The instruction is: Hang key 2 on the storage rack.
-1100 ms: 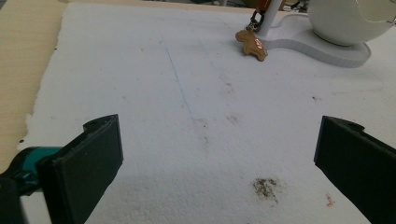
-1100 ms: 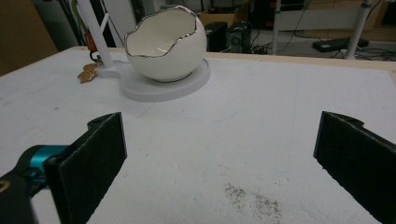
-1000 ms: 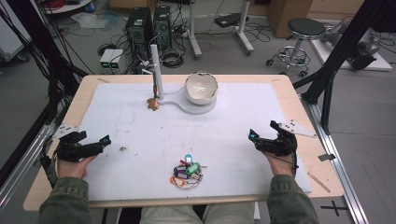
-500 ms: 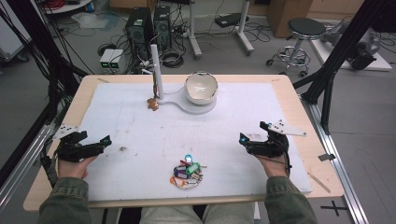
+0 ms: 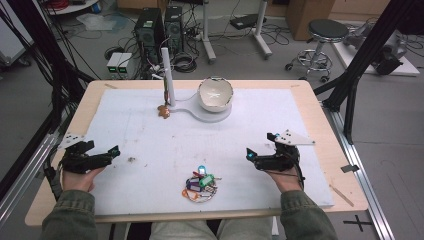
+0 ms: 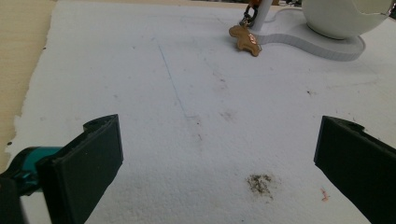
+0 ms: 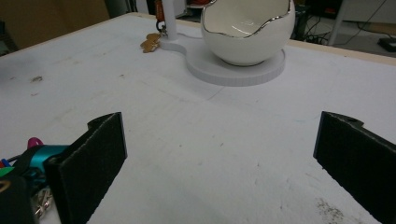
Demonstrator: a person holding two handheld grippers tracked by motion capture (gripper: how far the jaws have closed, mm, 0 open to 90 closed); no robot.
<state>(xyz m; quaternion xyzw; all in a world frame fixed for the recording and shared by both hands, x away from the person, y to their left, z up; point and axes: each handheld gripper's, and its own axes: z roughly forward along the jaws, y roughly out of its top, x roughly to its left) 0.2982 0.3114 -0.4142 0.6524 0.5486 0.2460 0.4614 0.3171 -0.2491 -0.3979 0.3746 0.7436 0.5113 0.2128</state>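
The right gripper (image 5: 256, 157) hangs low over the white foam mat (image 5: 150, 135) with its jaws spread wide and nothing between them, and it points inward toward the small heap of coloured keys and key rings (image 5: 201, 184), which lies near it, just off its leading jaw and toward the person's edge of the table. That pose suits a reach for the bunch. In the right gripper view the heap (image 7: 21, 179) peeks in beside the left-hand jaw. Well ahead of both grippers stands the white eggshell-shaped ceramic bowl with a jagged silver rim (image 7: 247, 28) on its flat white stand (image 7: 233, 65), whose upright white post (image 5: 167, 82) has a brown pendant (image 6: 245, 39) dangling at its foot; the bowl looks a likely place for the keys. The left gripper (image 5: 102, 156) also hovers spread and empty, well apart from the heap, probably waiting.
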